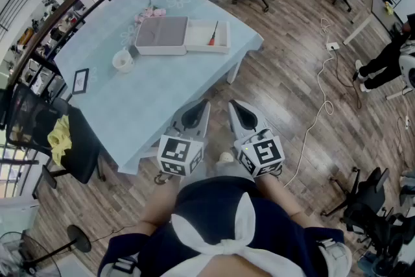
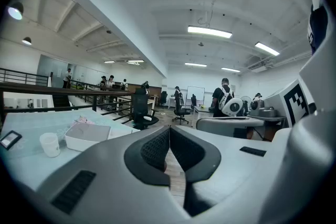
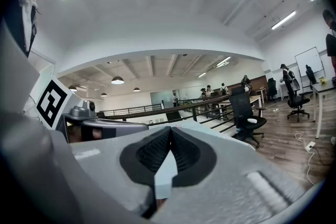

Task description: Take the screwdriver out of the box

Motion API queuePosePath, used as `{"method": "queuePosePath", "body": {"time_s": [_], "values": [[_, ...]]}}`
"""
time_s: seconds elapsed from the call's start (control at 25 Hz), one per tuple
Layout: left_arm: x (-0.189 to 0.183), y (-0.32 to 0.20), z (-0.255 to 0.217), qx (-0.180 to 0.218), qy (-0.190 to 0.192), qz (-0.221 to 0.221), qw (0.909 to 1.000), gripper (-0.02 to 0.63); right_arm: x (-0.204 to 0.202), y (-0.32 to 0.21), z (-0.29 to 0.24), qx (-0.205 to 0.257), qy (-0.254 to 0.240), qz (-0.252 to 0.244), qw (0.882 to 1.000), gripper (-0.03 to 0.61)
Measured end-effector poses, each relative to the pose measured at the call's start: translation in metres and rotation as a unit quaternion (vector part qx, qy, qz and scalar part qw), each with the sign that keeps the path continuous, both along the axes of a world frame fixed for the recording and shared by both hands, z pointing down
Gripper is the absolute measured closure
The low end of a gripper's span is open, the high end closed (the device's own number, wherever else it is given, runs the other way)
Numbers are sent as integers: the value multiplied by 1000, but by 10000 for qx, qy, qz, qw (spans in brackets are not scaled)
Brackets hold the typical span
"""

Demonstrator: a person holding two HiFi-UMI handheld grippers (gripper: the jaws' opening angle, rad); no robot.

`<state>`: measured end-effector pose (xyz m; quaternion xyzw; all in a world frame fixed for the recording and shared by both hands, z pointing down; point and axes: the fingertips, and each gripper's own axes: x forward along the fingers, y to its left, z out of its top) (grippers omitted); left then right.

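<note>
Though tiny from overhead, screwdriver (image 1: 213,34) inside box (image 1: 207,50), its tip indistinct.

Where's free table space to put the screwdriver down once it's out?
Free: near half of the table, bare cloth between the box and cup and the near edge, right of the frame. Crowded: the far end, where box, cup and pink flowers sit close together.
</note>
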<state>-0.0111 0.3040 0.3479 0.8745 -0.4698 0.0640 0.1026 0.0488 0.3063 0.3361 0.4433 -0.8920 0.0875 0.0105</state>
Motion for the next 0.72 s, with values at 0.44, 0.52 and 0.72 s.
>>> {"method": "queuePosePath", "body": {"time_s": [0.44,0.52,0.72], "values": [[40,-5,6,58,85,-210,9997,597,46,-7,4,85,-1,-96,9999,580],[47,-2,9,38,99,-248,9996,597,56,-7,6,78,-9,-94,9999,580],[58,2,25,-124,4,-312,9994,597,64,-7,19,-29,-27,-183,9998,580]]}}
